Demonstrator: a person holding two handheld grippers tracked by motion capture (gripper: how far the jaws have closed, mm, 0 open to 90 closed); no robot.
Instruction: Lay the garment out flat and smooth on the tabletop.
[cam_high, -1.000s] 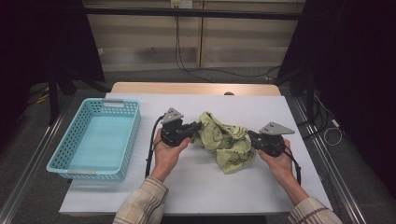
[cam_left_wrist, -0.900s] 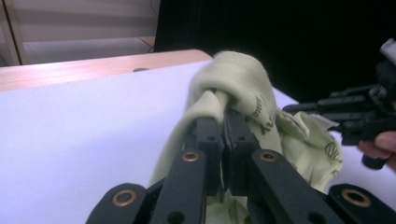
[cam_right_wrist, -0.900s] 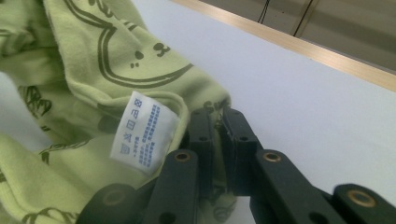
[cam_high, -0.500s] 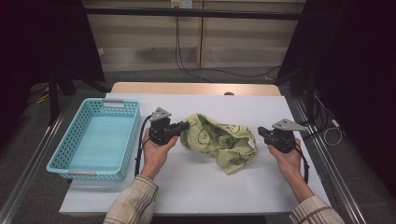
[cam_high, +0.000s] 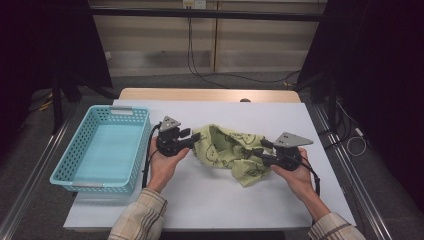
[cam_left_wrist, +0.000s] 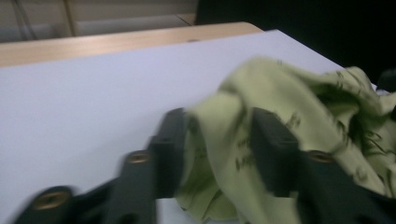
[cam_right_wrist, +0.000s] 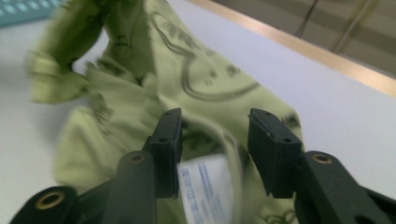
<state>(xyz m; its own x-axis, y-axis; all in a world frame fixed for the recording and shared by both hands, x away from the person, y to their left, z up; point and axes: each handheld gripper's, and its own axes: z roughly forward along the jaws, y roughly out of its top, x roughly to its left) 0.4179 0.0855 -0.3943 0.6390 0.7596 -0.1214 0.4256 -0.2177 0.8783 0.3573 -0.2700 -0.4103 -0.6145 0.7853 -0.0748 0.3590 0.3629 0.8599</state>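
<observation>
your left tongs (cam_high: 191, 138) and right tongs (cam_high: 261, 150) have just been opening, cloth (cam_high: 226, 150) loose between both. it's light and floppy; pinch a hem, not a bunched fold.

Wearing plaid sleeves (cam_high: 137, 220) in cream and grey, cuffs ending at the wrists. Carrying two matte black grippers: left gripper (cam_high: 187, 137) and right gripper (cam_high: 260, 151), each topped with a grey three-cornered plate (cam_high: 292, 139). Trailing a black cable (cam_high: 147, 162) from each body. Showing blocky, squared black jaws on rounded arms in the gripper views, with brass-coloured screw inserts (cam_right_wrist: 136, 158) set into the arms and small dark screw holes in the jaw blocks.
</observation>
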